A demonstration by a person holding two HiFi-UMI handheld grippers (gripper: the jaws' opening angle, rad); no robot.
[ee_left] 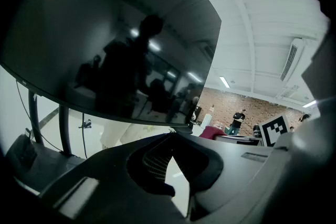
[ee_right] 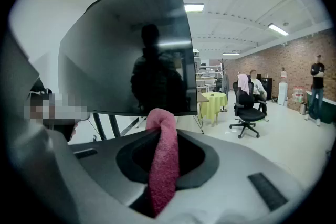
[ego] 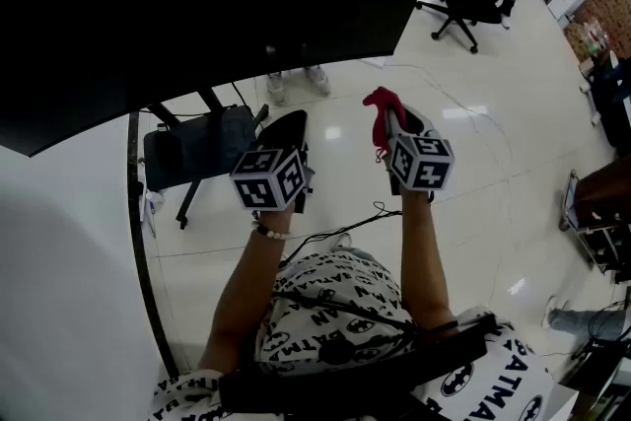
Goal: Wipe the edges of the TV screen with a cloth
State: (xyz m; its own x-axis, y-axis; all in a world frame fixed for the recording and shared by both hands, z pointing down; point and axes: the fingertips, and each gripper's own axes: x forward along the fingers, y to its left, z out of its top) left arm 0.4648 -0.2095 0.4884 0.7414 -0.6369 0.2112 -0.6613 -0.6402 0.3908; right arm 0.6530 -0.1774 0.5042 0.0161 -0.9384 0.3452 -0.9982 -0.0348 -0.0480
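right gripper (ee_right: pixel 160 131) pinches the red cloth (ee_right: pixel 164 173); left gripper (ee_left: pixel 170 136) closed, empty.

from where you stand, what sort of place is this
Probably an open-plan office or workshop: a large TV screen, a wheeled office chair on a glossy white floor, and a brick wall at the far end.

The person wears a white short-sleeved shirt (ego: pixel 335 296) covered in black BATMAN lettering and bat emblems, with a pale beaded bracelet (ego: pixel 271 232) on the left wrist. Thin black cables (ego: pixel 340 234) cross the chest. The left gripper (ego: pixel 289 121) and right gripper (ego: pixel 392 115) are dark-bodied, each bearing a black-and-white marker cube.
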